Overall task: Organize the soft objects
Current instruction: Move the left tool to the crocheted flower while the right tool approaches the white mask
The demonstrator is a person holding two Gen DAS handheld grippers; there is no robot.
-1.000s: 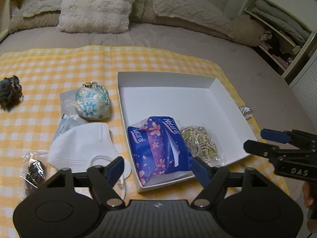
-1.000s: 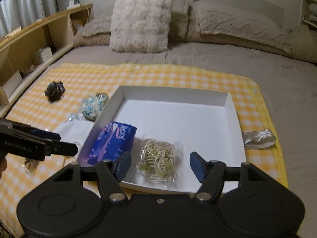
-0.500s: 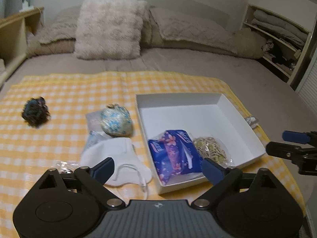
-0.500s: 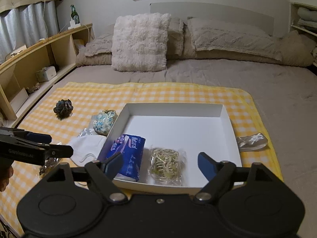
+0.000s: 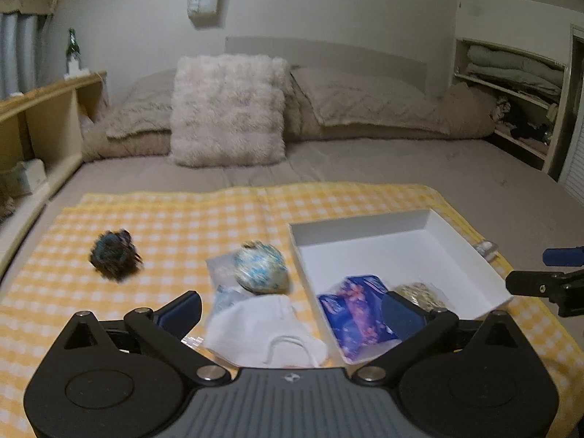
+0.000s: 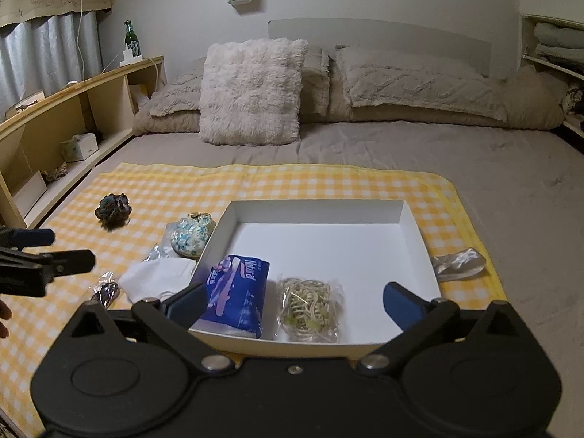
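A white box (image 6: 412,219) lies on a yellow checked cloth (image 6: 292,182) on the bed. In it lie a blue tissue pack (image 6: 237,288) and a bag of rubber bands (image 6: 310,303). Left of the box are a floral pouch (image 6: 189,235), a white mask (image 6: 157,281), a small clear packet (image 6: 106,292) and a dark yarn ball (image 6: 113,210). My left gripper (image 5: 292,310) is open and empty, above the mask (image 5: 262,325) and the box's near left corner (image 5: 350,356). My right gripper (image 6: 292,299) is open and empty over the box's near edge.
A silver wrapper (image 6: 460,262) lies on the cloth right of the box. Pillows (image 6: 252,91) line the head of the bed. A wooden shelf (image 6: 73,109) runs along the left, open shelves with folded cloth (image 5: 511,73) on the right.
Both grippers have pulled back and tilted up from the box, so more of the bed and room shows. Both stay open and empty. The objects have not moved.
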